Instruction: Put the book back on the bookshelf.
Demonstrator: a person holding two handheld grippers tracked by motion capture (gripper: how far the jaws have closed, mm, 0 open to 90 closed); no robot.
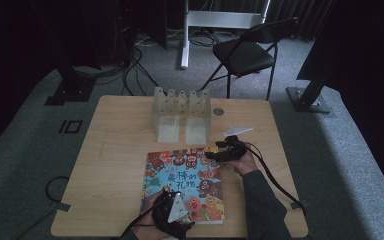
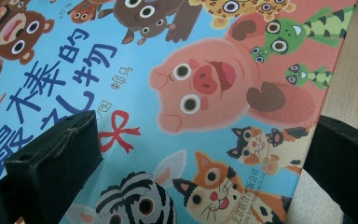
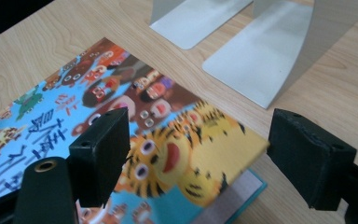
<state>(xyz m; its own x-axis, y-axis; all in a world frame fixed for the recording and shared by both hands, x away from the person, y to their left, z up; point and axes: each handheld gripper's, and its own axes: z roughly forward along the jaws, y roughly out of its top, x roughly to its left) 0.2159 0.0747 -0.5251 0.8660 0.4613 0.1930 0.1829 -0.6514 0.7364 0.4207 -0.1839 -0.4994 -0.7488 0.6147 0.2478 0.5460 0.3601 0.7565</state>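
Note:
A colourful picture book (image 1: 184, 186) with cartoon animals and blue characters lies flat on the wooden table (image 1: 115, 150), near its front edge. My left gripper (image 1: 167, 194) hovers over the book's near left corner. Its jaws stand open above the cover (image 2: 200, 93), with the book's edge by the right jaw. My right gripper (image 1: 211, 153) is at the book's far right corner, open, with the tiger corner (image 3: 191, 158) between its jaws. That corner looks slightly raised over a teal-edged layer (image 3: 233, 205) beneath it. Neither gripper holds anything.
White metal bookends (image 1: 181, 112) stand at the table's far middle; their flat bases (image 3: 270, 60) lie just beyond the book. A small round disc (image 1: 218, 112) is set in the tabletop. A black folding chair (image 1: 245, 52) stands behind the table.

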